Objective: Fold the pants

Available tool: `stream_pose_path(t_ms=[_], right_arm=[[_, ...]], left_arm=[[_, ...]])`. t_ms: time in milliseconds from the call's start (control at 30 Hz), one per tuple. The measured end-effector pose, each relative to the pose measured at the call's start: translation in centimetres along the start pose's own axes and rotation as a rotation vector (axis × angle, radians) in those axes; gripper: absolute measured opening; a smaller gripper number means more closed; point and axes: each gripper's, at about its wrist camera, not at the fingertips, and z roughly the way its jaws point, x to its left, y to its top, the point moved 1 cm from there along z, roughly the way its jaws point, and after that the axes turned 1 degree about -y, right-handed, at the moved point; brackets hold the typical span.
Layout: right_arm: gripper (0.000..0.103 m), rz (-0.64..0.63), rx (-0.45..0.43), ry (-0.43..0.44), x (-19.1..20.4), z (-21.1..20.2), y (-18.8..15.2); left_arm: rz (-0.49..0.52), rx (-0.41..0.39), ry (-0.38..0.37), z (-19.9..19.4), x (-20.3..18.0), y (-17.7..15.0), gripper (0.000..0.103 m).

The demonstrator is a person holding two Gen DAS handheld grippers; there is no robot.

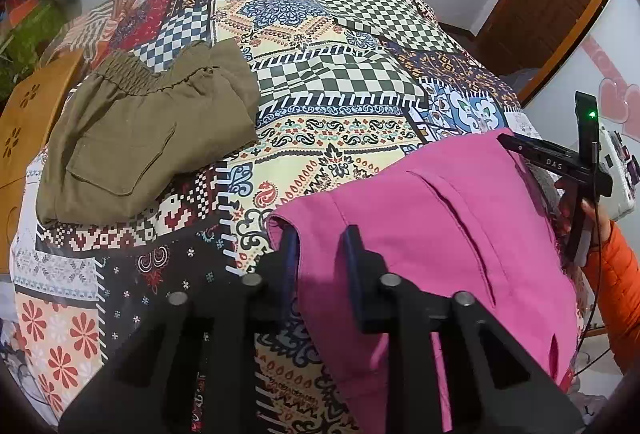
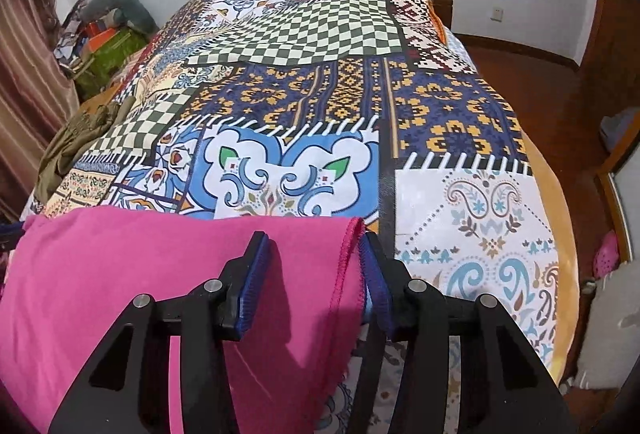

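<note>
Olive pants (image 1: pixel 136 130) lie folded beyond the left gripper (image 1: pixel 320 258); pink pants (image 2: pixel 120 274) remain unfolded, corners straddled by both grippers, right gripper (image 2: pixel 312 274) included, whether clamped cannot be told.

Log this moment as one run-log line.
left gripper: around pink pants corner | right gripper: around hem | olive pants: folded aside

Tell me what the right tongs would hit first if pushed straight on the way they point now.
The pink pants: their stitched edge already lies between the fingers of the right tongs. Past that edge comes the patterned bedspread, probably right underneath, though depth is unclear.
</note>
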Motion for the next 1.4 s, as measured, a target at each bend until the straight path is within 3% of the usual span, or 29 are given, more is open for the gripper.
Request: stream_pose_path(t_ms=[133,533,633,800,900,1100,1400], right_arm=[[0.02,-0.029,0.007,0.011,0.7,0.4,0.2],[0.019,-0.052,0.026,0.009,1.1,1.1,0.3],[0.009,-0.079,0.016,-0.01,1.4,1.1,0.3],[0.005,-0.119,-0.027,-0.088,1.5,0.8,0.4],[0.004,-0.148,-0.023,-0.115,1.7,0.8,0.6],[0.003,-0.219,-0.083,-0.185,2.4,0.2,1.0],[0.002,-0.14,-0.088,-0.252,0.4,0.6,2.2]], left_arm=[[0.02,-0.003,0.001,0.0,-0.4,0.1,0.017],[-0.085,0.033,-0.079,1.9,1.9,0.9,0.018],[-0.057,0.017,-0.026,2.0,1.5,1.1,0.009],[0.056,-0.038,0.116,1.5,-0.3,0.8,0.004],[0.108,-0.081,0.16,1.0,-1.0,0.5,0.004],[0.099,-0.098,0.175,0.5,-0.6,0.5,0.004],[0.076,-0.068,0.18,1.8,0.3,0.5,0.004]])
